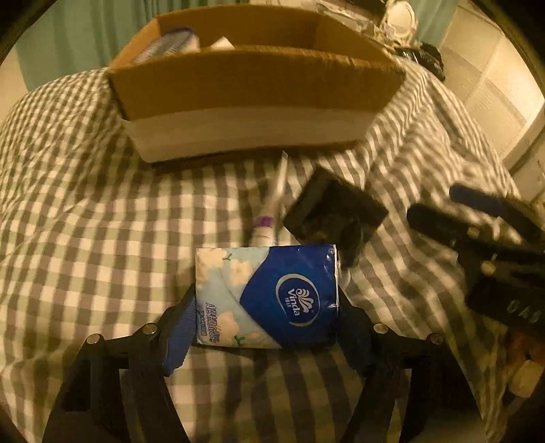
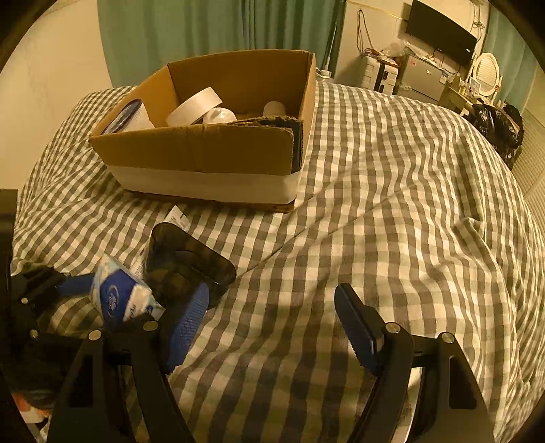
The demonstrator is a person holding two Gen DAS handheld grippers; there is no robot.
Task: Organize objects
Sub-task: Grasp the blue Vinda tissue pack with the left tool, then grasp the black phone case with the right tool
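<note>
My left gripper (image 1: pixel 267 300) is shut on a blue and white Vinda tissue pack (image 1: pixel 267 294), held just above the checked bedspread. The pack also shows in the right wrist view (image 2: pixel 119 300), at the lower left. A dark translucent container (image 1: pixel 335 213) lies on its side just beyond the pack, and shows in the right wrist view (image 2: pixel 187 262) too. A white tube with a purple band (image 1: pixel 269 211) lies beside it. The open cardboard box (image 2: pixel 204 150) stands farther back, holding a tape roll (image 2: pixel 196 105) and other items. My right gripper (image 2: pixel 272 323) is open and empty over the bedspread.
The bed is covered by a grey and white checked bedspread (image 2: pixel 391 204). Green curtains (image 2: pixel 221 30) hang behind the box. A black bag (image 2: pixel 494 129) sits at the bed's far right edge, with furniture and a screen behind it.
</note>
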